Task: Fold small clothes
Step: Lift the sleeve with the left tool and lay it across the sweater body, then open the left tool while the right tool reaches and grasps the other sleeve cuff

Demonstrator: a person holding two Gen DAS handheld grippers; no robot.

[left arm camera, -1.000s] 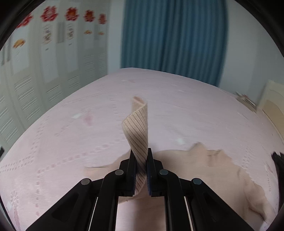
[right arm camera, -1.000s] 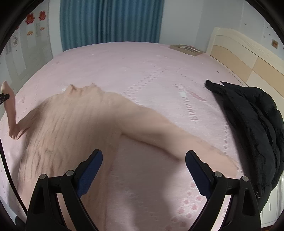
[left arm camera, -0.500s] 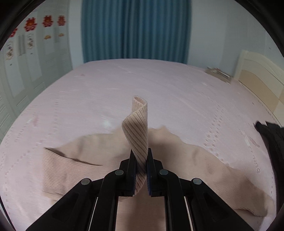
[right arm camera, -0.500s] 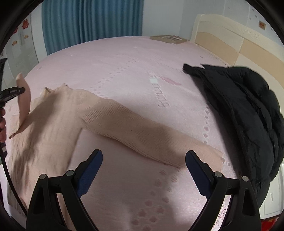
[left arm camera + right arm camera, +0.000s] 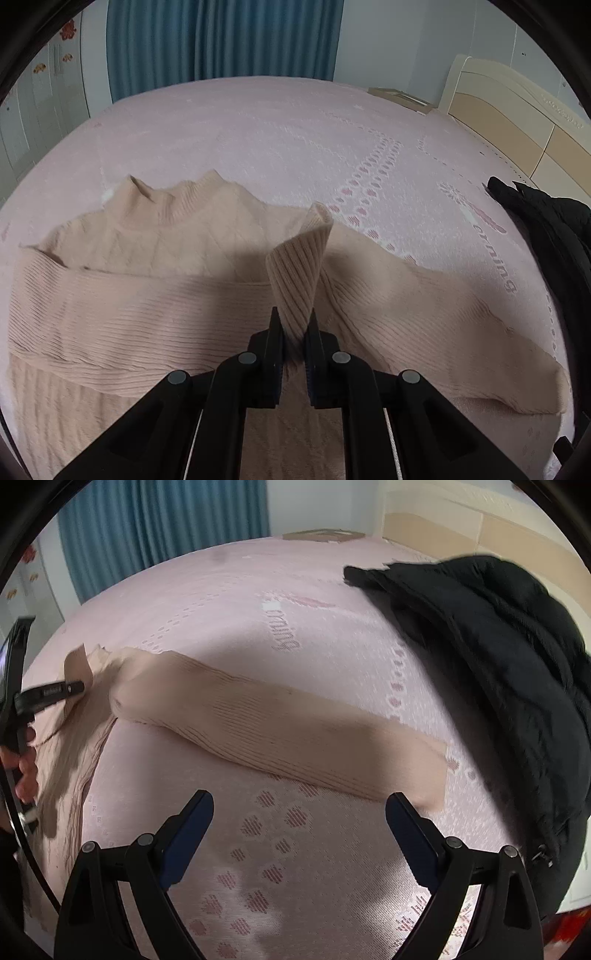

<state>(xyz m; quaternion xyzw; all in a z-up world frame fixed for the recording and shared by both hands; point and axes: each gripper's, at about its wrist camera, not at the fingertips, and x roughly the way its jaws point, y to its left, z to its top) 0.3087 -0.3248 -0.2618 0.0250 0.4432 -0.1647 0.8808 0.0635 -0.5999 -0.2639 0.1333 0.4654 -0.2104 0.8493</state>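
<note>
Gripping the ribbed cuff (image 5: 297,273) of a beige knit sweater (image 5: 147,280) laid on a pink bedspread (image 5: 295,129), the left gripper (image 5: 293,332) risks dragging the fold askew, while the right gripper (image 5: 299,812) hovers open.

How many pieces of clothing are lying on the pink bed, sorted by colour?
Beige: 1, the ribbed knit sweater, its sleeve cuff pinched in the left gripper.
Black: 1, the padded jacket.
Total: 2.
</note>
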